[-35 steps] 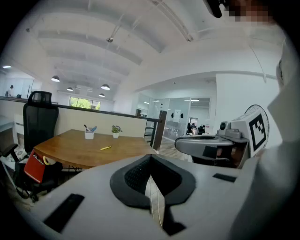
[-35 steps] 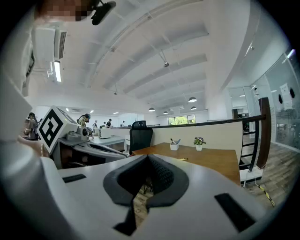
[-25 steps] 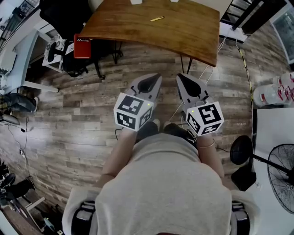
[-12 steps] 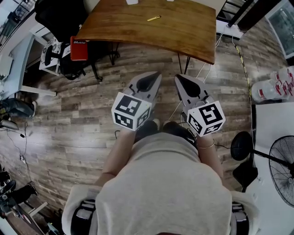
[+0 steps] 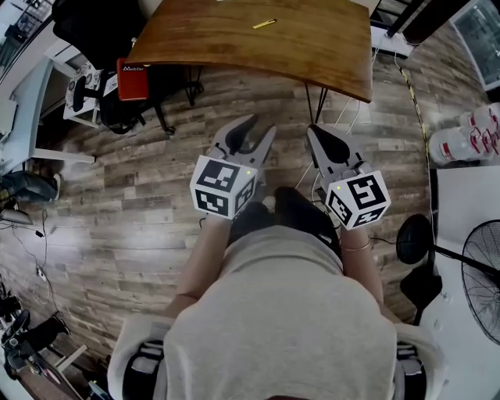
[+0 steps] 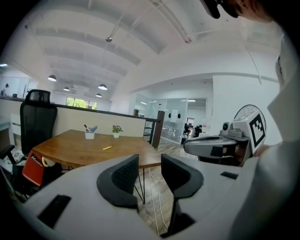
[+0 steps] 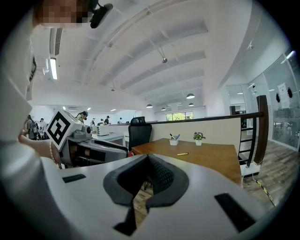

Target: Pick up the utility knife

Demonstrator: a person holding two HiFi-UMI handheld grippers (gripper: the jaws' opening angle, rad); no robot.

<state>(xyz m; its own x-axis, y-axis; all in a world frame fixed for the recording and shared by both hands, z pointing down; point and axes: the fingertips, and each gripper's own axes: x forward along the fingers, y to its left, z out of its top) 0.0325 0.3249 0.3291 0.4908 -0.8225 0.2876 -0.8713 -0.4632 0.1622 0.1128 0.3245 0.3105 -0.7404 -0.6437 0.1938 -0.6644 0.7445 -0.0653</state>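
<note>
A yellow utility knife [image 5: 264,24] lies on the wooden table [image 5: 312,47], far ahead of both grippers. It also shows in the left gripper view as a small yellow utility knife [image 6: 108,147], and in the right gripper view as the same knife [image 7: 183,153]. My left gripper [image 5: 259,127] hovers over the floor, well short of the table. Its jaws have just been opening, and nothing is between them. My right gripper [image 5: 317,130] is beside it, shut and empty. In the left gripper view the left gripper [image 6: 150,165] shows a clear gap between its pads.
A white pen cup [image 6: 89,134] and a small plant [image 6: 116,131] stand at the table's far edge. A black office chair [image 6: 37,119] and a red box [image 5: 132,77] are at its left end. Cables [image 5: 414,101] run across the wooden floor; a fan [image 5: 476,273] stands at the right.
The left gripper's jaws, together in the earlier frames, now stand apart. Both grippers have shifted slightly in the head view. The knife has not moved on the table.
</note>
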